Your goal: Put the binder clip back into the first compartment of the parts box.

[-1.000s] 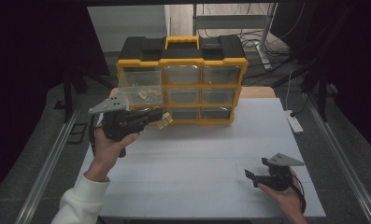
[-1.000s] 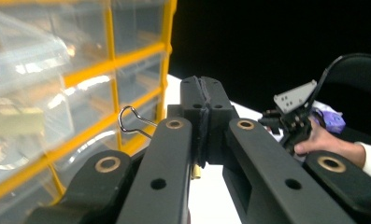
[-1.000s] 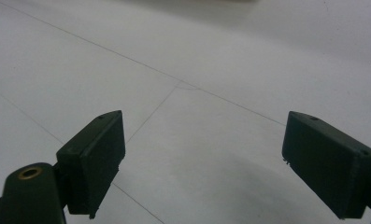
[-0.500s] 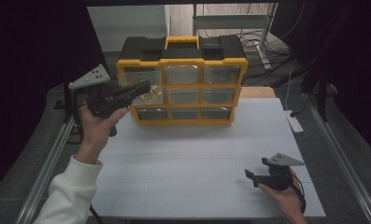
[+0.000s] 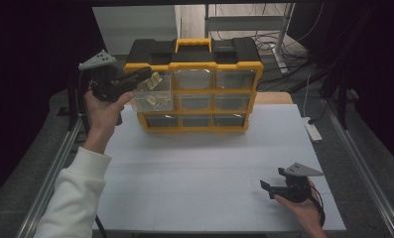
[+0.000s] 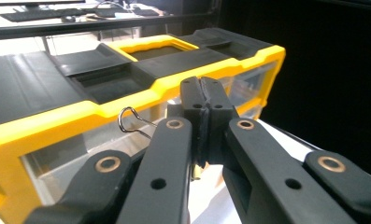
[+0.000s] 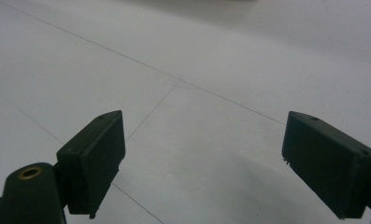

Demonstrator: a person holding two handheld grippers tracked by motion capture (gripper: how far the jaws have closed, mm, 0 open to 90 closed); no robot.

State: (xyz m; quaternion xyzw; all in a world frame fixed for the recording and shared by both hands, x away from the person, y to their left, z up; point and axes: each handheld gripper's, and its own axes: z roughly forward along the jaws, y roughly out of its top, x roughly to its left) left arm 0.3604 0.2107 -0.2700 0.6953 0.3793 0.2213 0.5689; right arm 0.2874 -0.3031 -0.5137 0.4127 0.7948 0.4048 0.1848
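**Left tongs raised at organizer drawer; right tongs idle on counter**

A yellow and black parts organizer (image 5: 194,84) stands upright at the far side of the white counter (image 5: 209,168), with a yellow carry handle (image 5: 190,44) on top and three rows of clear drawers on its front.

The upper-left drawer (image 5: 152,94) is pulled forward out of the case. Small pale parts are visible inside it; what they are cannot be determined.

The left tongs (image 5: 145,75) are held in the air at the organizer's upper-left corner, tips directly over the protruding drawer. In the left gripper view, the left tongs (image 6: 203,95) are clenched, pad against pad. A thin wire clip (image 6: 129,120) projects beside the left jaw; whether the tongs are pinching it cannot be determined. The yellow front edge of the organizer (image 6: 103,109) runs just behind the tips.

The right tongs (image 5: 267,188) rest low at the counter's near right corner, well apart from the organizer, held in the person's right hand (image 5: 303,210). In the right gripper view, the right tongs (image 7: 216,163) are released, with bare counter surface (image 7: 197,70) between the wide-set jaws.

The person's left arm wears a white sleeve (image 5: 78,198).
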